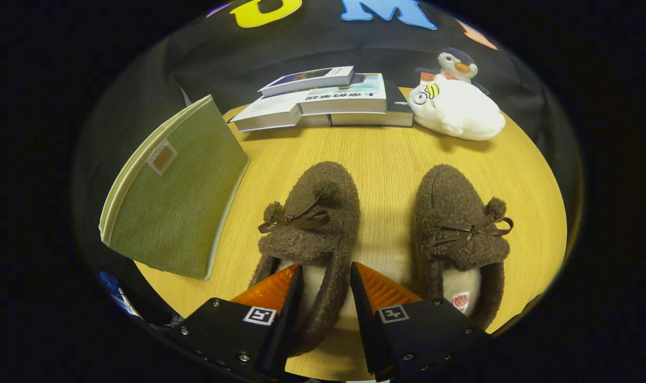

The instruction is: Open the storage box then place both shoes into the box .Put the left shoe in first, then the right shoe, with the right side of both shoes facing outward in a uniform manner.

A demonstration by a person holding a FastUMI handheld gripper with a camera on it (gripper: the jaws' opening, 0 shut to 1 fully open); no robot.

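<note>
Two brown fuzzy slippers with small bows lie side by side on the wooden table (386, 149), toes pointing away from me. My gripper (326, 266) is down at the heel of the left shoe (312, 213). One finger is inside its cream-lined opening and the other is outside, so the shoe's right side wall stands between them. A strip of lining shows between the inner finger and the wall, and the jaws look open. The right shoe (455, 213) lies just right of the fingers, untouched. A green fabric storage box (174, 197) stands left of the left shoe; I cannot tell whether it is open.
A stack of books (323, 98) lies at the back of the table beyond the shoes. A white plush toy (455, 109) and a small penguin plush (458, 64) sit at the back right. A strip of bare wood runs between the two shoes.
</note>
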